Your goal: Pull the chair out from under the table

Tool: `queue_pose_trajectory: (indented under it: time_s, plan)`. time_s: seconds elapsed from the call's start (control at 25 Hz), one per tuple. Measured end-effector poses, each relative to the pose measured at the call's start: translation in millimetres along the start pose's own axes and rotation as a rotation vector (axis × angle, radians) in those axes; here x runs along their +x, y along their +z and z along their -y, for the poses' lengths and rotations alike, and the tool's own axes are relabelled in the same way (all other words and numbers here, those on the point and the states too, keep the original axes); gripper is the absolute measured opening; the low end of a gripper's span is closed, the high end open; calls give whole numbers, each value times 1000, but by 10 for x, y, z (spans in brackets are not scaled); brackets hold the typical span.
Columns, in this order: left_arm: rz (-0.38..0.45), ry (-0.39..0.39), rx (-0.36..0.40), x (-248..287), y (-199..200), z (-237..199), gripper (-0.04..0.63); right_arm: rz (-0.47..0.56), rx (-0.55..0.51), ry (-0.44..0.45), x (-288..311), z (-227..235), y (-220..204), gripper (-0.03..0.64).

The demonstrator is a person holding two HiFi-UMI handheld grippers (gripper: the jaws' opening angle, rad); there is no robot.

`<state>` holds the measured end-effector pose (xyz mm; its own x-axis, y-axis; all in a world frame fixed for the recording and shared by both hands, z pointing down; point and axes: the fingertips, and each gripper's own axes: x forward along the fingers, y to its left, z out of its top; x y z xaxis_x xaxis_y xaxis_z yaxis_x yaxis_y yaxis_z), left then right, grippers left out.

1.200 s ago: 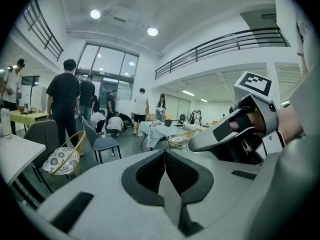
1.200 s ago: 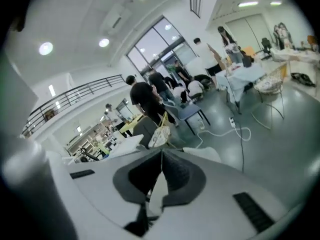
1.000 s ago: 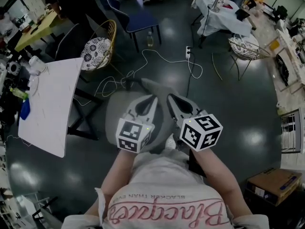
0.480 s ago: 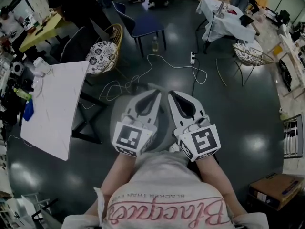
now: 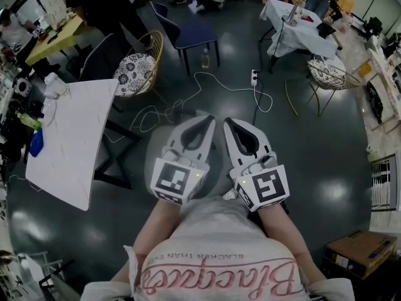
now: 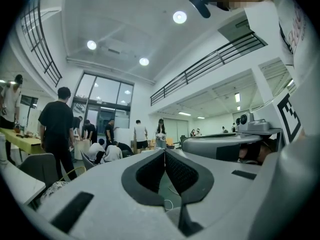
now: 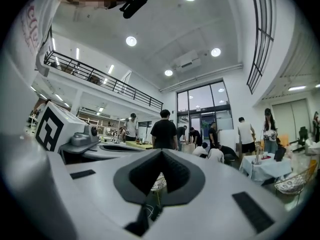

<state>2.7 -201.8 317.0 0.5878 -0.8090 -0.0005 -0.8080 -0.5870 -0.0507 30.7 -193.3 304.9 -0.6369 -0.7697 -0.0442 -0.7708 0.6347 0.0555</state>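
A wicker chair (image 5: pixel 135 74) with a patterned cushion stands at the far end of the white table (image 5: pixel 75 137), to the left in the head view. Both grippers are held level, side by side in front of the person's chest, well short of the chair. My left gripper (image 5: pixel 207 119) is shut with nothing in it, its pads meeting at the tip (image 6: pixel 164 150). Close beside it, my right gripper (image 5: pixel 229 121) is also shut and empty (image 7: pixel 161 151). Neither gripper touches the chair or the table.
White cables (image 5: pixel 207 80) and a power strip (image 5: pixel 254 77) lie on the dark floor ahead. A blue chair (image 5: pixel 185 36) and a white-clothed table (image 5: pixel 294 24) stand further back, a wire chair (image 5: pixel 329 71) at right, a cardboard box (image 5: pixel 357 256) near right. Several people stand behind.
Both grippers have risen and drawn closer together. The right one has rolled, so its marker cube now faces up. Little has moved in the last half second.
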Motion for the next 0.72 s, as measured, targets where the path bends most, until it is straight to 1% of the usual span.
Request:
queue_pose_trajectory:
  time_s: [0.72]
  plan:
    - [-16, -15, -4, -25, -56, 34, 6, -53, 24, 2, -17, -84, -156, 3]
